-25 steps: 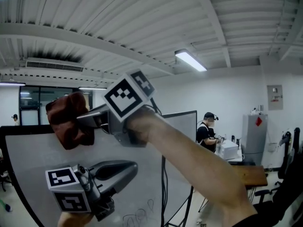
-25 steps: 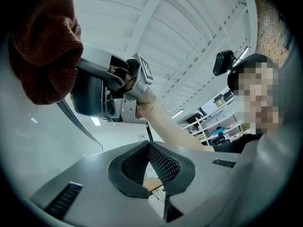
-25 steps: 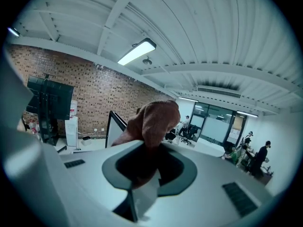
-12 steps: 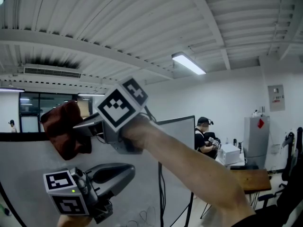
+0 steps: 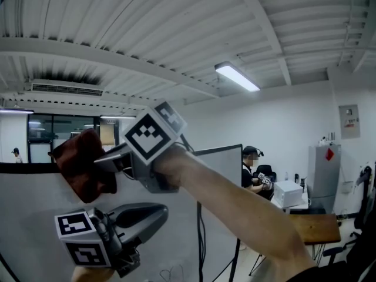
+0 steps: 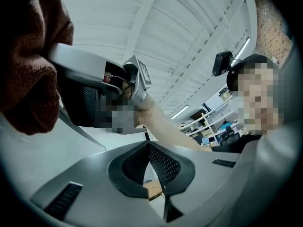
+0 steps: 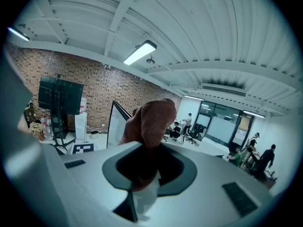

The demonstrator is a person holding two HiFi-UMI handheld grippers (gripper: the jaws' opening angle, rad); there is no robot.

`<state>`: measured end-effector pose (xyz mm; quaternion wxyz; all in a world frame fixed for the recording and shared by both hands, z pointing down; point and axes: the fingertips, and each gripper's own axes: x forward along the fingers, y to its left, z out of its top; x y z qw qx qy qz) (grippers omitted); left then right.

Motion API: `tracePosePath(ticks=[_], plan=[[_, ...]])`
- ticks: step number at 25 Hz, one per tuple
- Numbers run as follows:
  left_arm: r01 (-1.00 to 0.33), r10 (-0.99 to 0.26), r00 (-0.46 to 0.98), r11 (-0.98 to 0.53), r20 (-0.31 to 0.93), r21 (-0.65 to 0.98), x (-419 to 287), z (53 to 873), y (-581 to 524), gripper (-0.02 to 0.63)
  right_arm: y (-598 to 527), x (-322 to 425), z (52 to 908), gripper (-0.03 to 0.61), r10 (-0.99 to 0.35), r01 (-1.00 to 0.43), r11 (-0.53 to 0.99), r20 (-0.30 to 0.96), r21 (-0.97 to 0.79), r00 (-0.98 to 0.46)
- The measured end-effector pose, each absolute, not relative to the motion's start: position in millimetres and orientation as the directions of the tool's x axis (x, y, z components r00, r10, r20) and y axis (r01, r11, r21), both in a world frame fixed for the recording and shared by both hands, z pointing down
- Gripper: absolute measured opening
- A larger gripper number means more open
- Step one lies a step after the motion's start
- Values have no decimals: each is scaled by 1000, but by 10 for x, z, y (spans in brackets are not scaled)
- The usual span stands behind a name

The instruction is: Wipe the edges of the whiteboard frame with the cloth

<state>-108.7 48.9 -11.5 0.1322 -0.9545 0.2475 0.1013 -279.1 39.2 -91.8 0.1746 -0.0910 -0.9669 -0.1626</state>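
Clamping the cloth (image 5: 79, 163), the right tool (image 5: 103, 157) is seemingly wiping the top edge of the whiteboard frame (image 5: 23, 168); other edges look pending. Below that edge, the left tool (image 5: 155, 213) is idling, jaws together.

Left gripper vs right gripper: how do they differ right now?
The right gripper is shut on the brown cloth; the left gripper is shut on nothing. In the head view the right one sits higher, at the whiteboard top edge; the left hangs lower. Shared: both are closed.
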Motion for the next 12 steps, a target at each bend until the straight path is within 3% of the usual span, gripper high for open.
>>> tracePosePath(ticks=[8, 12], plan=[[-512, -458, 847, -839, -270, -183, -803, -101, 150, -11, -172, -2393, -824, 71, 89, 208, 941, 396, 268, -914], [-513, -461, 849, -837, -260, -192, -713, -61, 73, -11, -217, -2329, -898, 71, 169, 242, 951, 335, 191, -927]])
